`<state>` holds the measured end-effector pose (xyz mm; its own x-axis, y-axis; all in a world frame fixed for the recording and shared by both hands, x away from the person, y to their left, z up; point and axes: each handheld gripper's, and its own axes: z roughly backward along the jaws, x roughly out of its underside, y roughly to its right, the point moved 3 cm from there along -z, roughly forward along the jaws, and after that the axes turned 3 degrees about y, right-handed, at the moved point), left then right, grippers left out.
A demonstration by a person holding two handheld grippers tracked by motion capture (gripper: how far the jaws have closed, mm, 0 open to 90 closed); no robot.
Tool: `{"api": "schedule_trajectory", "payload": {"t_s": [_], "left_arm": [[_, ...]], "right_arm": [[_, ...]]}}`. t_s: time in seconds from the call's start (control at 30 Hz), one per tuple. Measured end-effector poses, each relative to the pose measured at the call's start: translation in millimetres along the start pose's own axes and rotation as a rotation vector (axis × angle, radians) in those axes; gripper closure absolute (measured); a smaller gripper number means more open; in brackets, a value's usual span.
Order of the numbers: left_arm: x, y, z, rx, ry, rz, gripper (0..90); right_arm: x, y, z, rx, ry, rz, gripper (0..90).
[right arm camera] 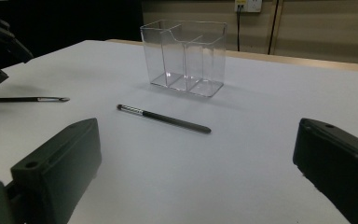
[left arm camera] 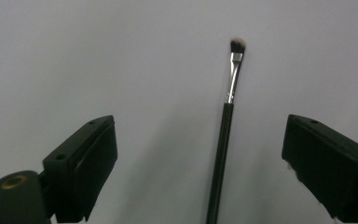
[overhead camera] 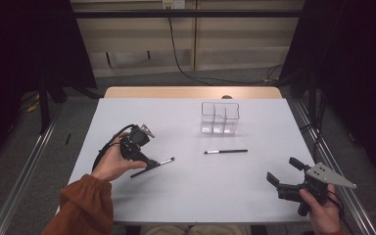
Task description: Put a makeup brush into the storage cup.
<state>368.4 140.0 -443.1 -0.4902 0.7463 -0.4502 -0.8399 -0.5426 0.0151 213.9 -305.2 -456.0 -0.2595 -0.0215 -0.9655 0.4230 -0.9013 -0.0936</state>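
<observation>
Clear plastic organiser [overhead camera: 220,117] stands empty, both brushes [overhead camera: 226,152] outside

Left tool [overhead camera: 149,162]: jaws stand wide over the near brush [left arm camera: 221,154], bare table [overhead camera: 191,196] on both sides of the handle, neither pad touching it.
Near brush: lies flat, no bar to a tool passing above.
Second brush [overhead camera: 226,152]: flat at mid-table, well apart from the near brush; open surface all round it.
Clear organizer [overhead camera: 220,117]: the one upright obstacle, standing toward the far edge just beyond the second brush; a gap of bare table lies between them.
Right tool [overhead camera: 285,177]: held at the near right corner, jaws wide, open table between it and the second brush.
Near centre: bare table between the two hands.
</observation>
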Motion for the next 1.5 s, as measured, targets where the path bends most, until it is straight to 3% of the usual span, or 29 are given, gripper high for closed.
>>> {"api": "schedule_trajectory", "payload": {"t_s": [0.33, 0.43, 0.53, 0.9, 1.1, 1.27, 1.4, 1.43, 1.5], "left_arm": [[5.9, 7.7, -10.4, 0.059, -0.081, -0.040, 42.2], [6.3, 8.3, -11.7, 0.063, -0.098, -0.040, 45.0], [6.7, 8.3, -12.0, 0.077, -0.111, -0.062, 56.2], [13.5, 9.6, -25.0, 0.094, -0.198, -0.090, 66.0], [13.4, 11.6, -27.4, 0.077, -0.217, -0.104, 69.0], [10.5, 12.7, -28.8, 0.069, -0.261, -0.137, 72.0], [10.0, 11.6, -28.9, 0.075, -0.266, -0.133, 75.8], [10.5, 12.3, -30.1, 0.067, -0.247, -0.105, 78.4], [10.2, 11.1, -29.5, 0.066, -0.258, -0.113, 84.2]], "right_arm": [[0.1, -0.7, -0.1, -0.002, -0.003, 0.000, 0.5], [0.2, -0.8, -0.3, -0.003, -0.003, -0.001, 0.5], [0.2, -0.8, -0.4, -0.004, -0.004, -0.002, 0.5], [0.4, -1.0, -0.4, -0.006, -0.008, 0.002, 0.4], [0.2, -2.0, -0.6, -0.008, -0.008, 0.007, 0.4], [0.6, -2.3, -0.9, -0.007, -0.012, 0.014, 0.3], [1.2, -2.9, -1.1, -0.007, -0.017, 0.023, 0.0], [1.2, -2.9, -1.1, -0.007, -0.018, 0.024, 0.1], [1.4, -2.7, -0.8, -0.007, -0.017, 0.025, 0.1]]}}
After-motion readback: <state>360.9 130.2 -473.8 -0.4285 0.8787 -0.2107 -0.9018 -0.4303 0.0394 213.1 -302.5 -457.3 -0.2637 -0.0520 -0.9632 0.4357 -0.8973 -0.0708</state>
